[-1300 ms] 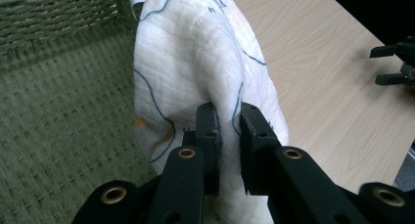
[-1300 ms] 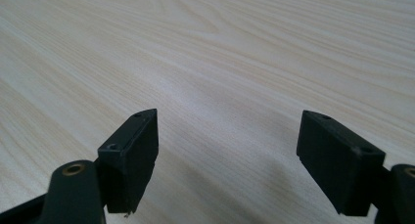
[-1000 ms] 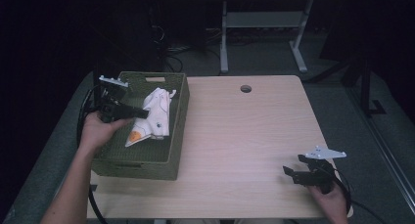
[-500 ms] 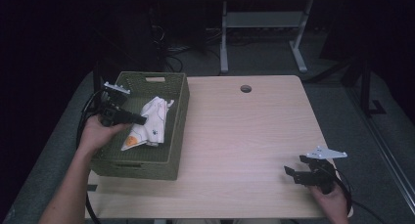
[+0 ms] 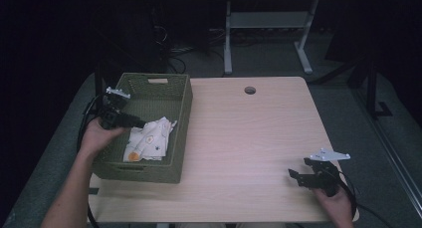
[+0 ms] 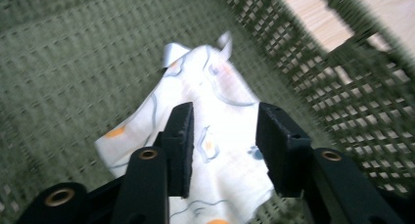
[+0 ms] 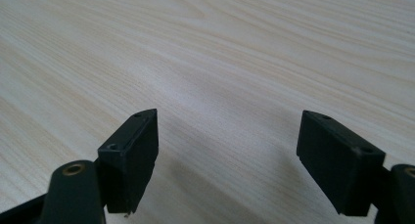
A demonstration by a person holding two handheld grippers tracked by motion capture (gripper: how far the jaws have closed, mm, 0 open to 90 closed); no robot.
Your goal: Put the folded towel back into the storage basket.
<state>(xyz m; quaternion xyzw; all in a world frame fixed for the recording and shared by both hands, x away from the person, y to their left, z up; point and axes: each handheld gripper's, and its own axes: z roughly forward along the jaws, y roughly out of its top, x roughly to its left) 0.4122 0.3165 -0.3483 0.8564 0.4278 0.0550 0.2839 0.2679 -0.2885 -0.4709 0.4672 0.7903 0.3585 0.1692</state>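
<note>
One cloth (image 5: pixel 149 141) lies crumpled in the one green basket (image 5: pixel 181 96) at the desk's (image 5: pixel 249 138) left. It looks light and limp, best pinched at a raised fold. The left gripper (image 6: pixel 222 136) hangs just over it; its jaws have just been opening, with cloth below them, unpinched. The right gripper (image 7: pixel 227 150) rests near-right, jaws wide, empty.

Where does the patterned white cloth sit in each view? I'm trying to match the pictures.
High view: white cloth lies in the green basket, left of centre.
Left gripper view: centre, beyond the gripper's jaws.
Right gripper view: bare tabletop, no cloth.
Shared landmark: the basket's woven wall.
</note>
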